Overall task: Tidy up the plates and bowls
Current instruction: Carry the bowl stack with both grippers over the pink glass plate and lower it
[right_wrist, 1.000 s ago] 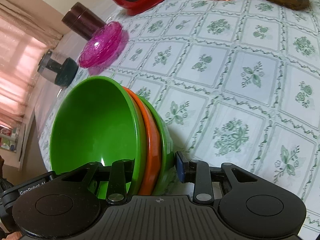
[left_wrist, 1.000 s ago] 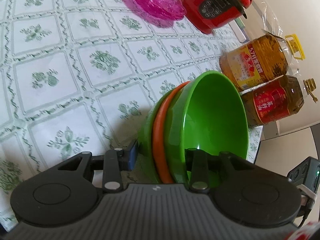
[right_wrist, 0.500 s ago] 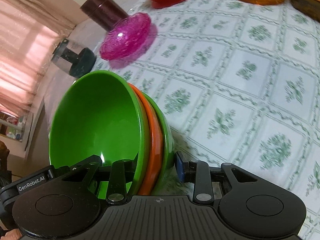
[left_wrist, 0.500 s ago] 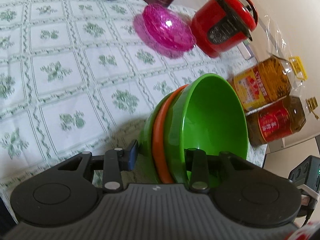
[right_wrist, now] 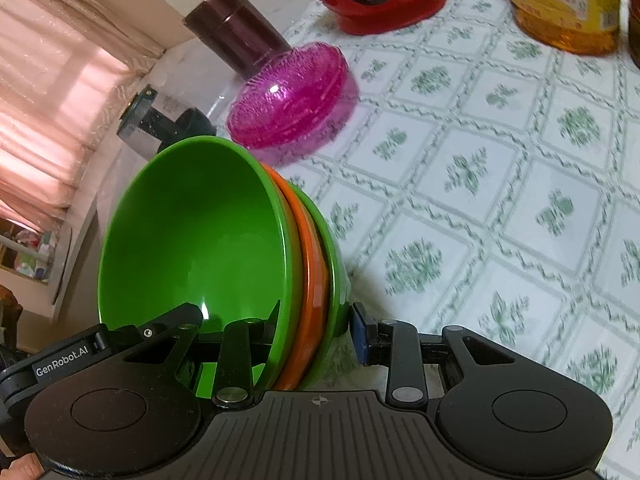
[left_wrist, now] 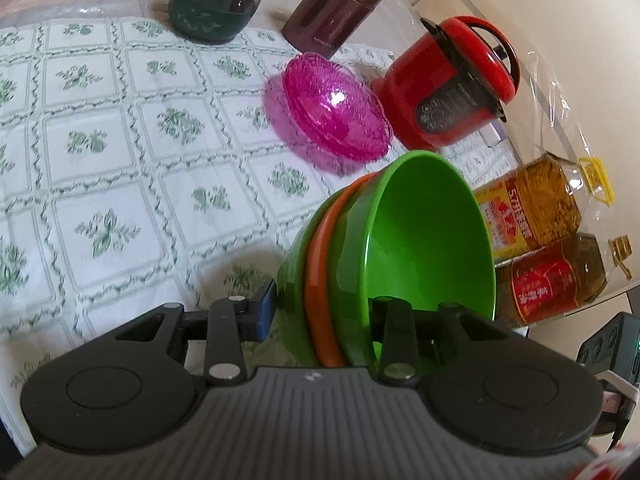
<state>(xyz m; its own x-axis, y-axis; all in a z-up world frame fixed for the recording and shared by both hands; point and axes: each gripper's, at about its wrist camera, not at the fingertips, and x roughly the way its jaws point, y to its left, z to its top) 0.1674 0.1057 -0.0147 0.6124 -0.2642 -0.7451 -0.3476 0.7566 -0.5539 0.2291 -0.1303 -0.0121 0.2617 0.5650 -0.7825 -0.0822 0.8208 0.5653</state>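
Clamped between both pairs of tongs, a nested stack of bowls (left_wrist: 400,240) is held tilted above the counter (left_wrist: 100,160). The left tongs (left_wrist: 320,316) grip its rim at 6 o'clock, as do the right tongs (right_wrist: 316,332). Three bowls are counted (two green, one orange between). At 12 o'clock one pink dish (left_wrist: 336,112) is seen, with one red cooker (left_wrist: 452,92) and two oil bottles (left_wrist: 528,208).

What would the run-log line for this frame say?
left gripper: shut on bowl stack | right gripper: shut on bowl stack | stack: green-orange-green, tilted above tablecloth | ahead: pink dishes
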